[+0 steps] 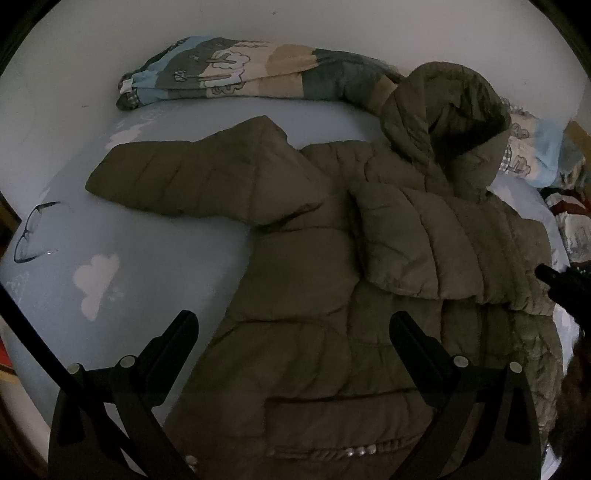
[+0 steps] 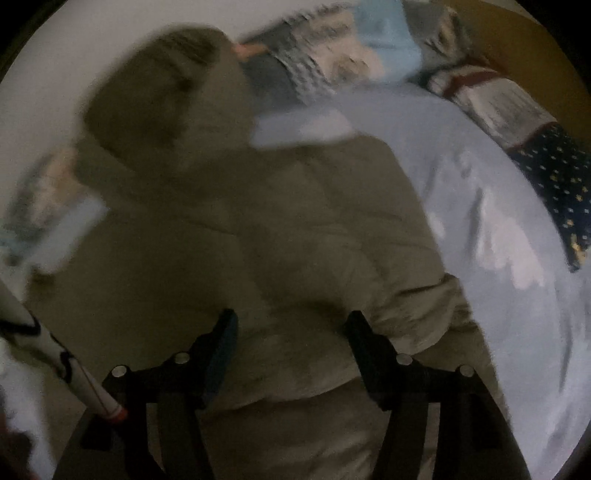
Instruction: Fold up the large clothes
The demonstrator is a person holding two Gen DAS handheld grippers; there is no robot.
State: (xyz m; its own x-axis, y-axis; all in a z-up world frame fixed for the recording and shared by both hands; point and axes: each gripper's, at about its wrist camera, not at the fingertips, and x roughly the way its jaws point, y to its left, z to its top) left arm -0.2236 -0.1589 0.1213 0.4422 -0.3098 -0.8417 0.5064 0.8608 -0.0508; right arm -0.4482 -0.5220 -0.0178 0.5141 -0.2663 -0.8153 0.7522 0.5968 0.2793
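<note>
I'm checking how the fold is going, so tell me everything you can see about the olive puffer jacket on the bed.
The olive puffer jacket is quilted and padded, with a hood lying toward the wall. It lies spread flat on the light blue cloud-print sheet. One sleeve stretches out sideways; the other sleeve is folded across the body. A row of snaps shows near the hem. Neither hand-held gripper grips it.

bed [image 1: 155, 266] with a light blue cloud-print sheet | plain white wall [image 1: 295, 22] right behind it | patterned blanket [image 1: 236, 70] bunched along the wall | lighting pretty dim
</note>
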